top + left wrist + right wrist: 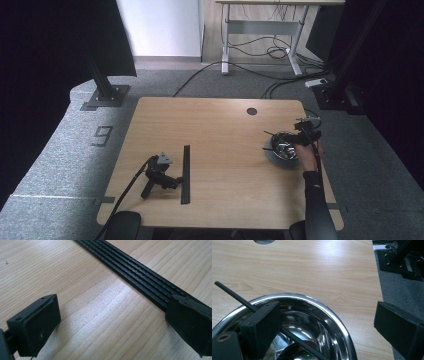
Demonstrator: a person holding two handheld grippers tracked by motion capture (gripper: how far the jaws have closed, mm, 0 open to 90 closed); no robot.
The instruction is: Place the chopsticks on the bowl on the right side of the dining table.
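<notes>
Jaws wide on both grippers, nothing gripped. Right gripper (304,131) held in a hand (308,156) over the far-right rim of the steel bowl (282,150); one jaw inside the rim line, the other out past the rim over bare bench (220,130). Left gripper (161,174) lying unattended on the bench well left of the bowl, jaws open toward the black ribbed strip (185,174); right-hand jaw tip overlapping the strip edge in the left gripper view, contact not confirmable.

Bowl contents: thin black rod (287,332) lying slanted across the bowl, upper end sticking out over the near-left rim, lower end running down into the basin. Dark rounded shape at the bowl bottom under the rod, partly cut off, not identifiable. Small green speck on the bowl floor, likely a reflection, can't tell.

Bowl look: polished stainless (329,322), round, rolled bright rim, mirror inside with bench and jaw reflections. Sits upright near the right edge of the bench, this side of the round cable hole (251,111).

Strip: long, flat, matte black, lengthwise grooves (140,277), lying straight front-to-back, well left of the bowl, just beside the left gripper.
</notes>
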